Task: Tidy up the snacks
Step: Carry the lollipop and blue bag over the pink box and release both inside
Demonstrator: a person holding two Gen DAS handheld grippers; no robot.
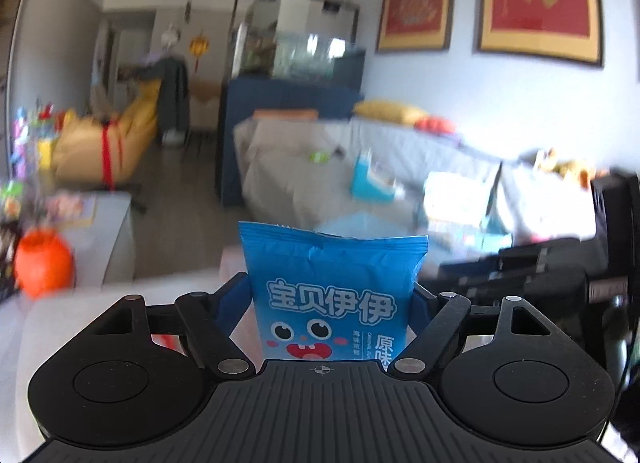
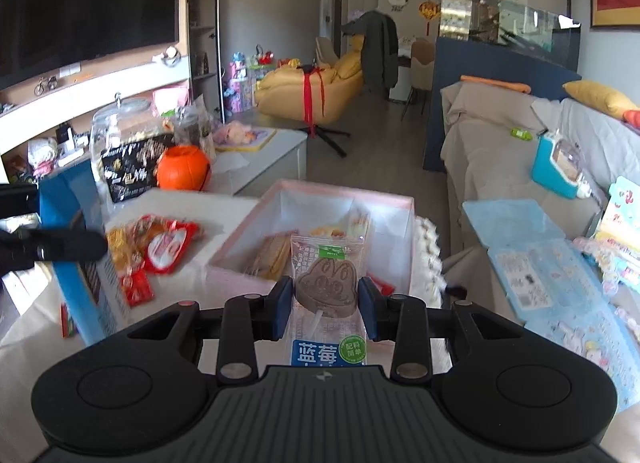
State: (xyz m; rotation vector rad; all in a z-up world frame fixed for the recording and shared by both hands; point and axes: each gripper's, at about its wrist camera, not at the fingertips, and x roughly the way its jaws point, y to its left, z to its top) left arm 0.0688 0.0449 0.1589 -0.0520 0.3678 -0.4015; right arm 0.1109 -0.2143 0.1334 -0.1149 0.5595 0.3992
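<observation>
Left hand-held gripper point(image 1: 332, 303): closed on a blue snack packet point(image 1: 332, 287), held upright. Right hand-held gripper point(image 2: 325, 305): clamped on a wrapped lollipop point(image 2: 327, 291) above the pink box point(image 2: 394, 199).

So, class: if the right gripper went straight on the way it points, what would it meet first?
Probably the pink box: the right gripper, shut on the lollipop packet, points into it, though depth is unclear.

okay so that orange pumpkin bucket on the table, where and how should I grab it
Probably by its rim, coming from above. The orange pumpkin bucket stands upright with its mouth open upward, and its round body looks too wide and smooth for the fingers to span. A jar and dark packet crowd its left side.
</observation>
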